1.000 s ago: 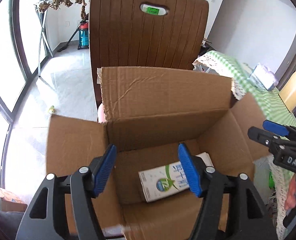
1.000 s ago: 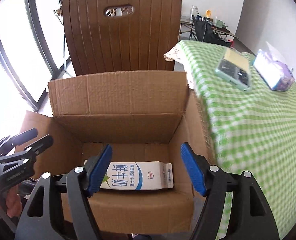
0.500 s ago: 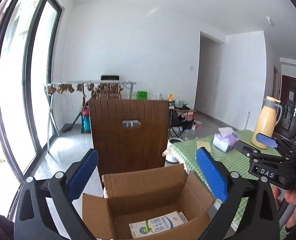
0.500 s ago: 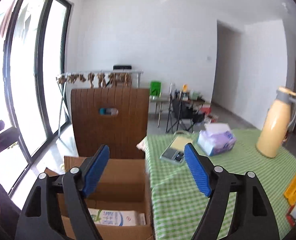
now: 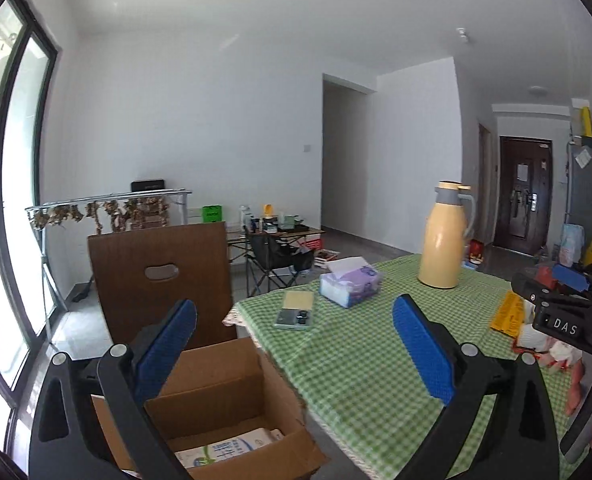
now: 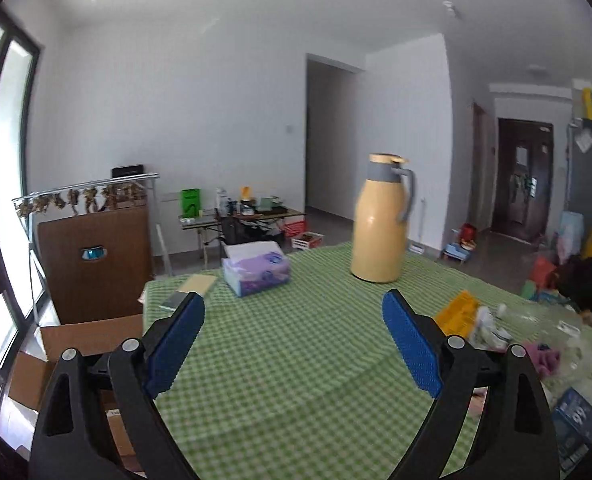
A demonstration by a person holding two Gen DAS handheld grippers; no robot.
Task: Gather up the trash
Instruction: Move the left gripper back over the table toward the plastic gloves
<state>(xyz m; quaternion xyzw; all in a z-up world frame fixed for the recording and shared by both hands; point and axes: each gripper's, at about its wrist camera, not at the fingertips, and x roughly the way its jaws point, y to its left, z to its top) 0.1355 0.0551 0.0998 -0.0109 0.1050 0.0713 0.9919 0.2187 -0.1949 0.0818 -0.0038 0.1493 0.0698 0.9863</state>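
Observation:
An open cardboard box (image 5: 223, 392) stands beside the green checked table (image 5: 356, 360), with a white milk carton (image 5: 223, 450) lying in it. The box also shows in the right wrist view (image 6: 83, 336). My left gripper (image 5: 293, 348) is open and empty, raised above the box and the table edge. My right gripper (image 6: 293, 344) is open and empty over the table. Loose trash lies at the table's right: a yellow packet (image 6: 458, 310), crumpled white wrappers (image 6: 490, 330), a purple scrap (image 6: 548, 360) and a blue carton (image 6: 578, 416). The right gripper also shows in the left wrist view (image 5: 564, 296).
A yellow thermos jug (image 6: 382, 236), a purple tissue box (image 6: 255, 270), a small scale (image 5: 293, 318) and a pad (image 5: 298, 300) stand on the table. A brown chair (image 5: 159, 280) is behind the box. A drying rack (image 5: 103, 208) stands by the window.
Both grippers have lifted out of the box and swung right, from looking down at the carton to looking across the table. Both stay open and empty.

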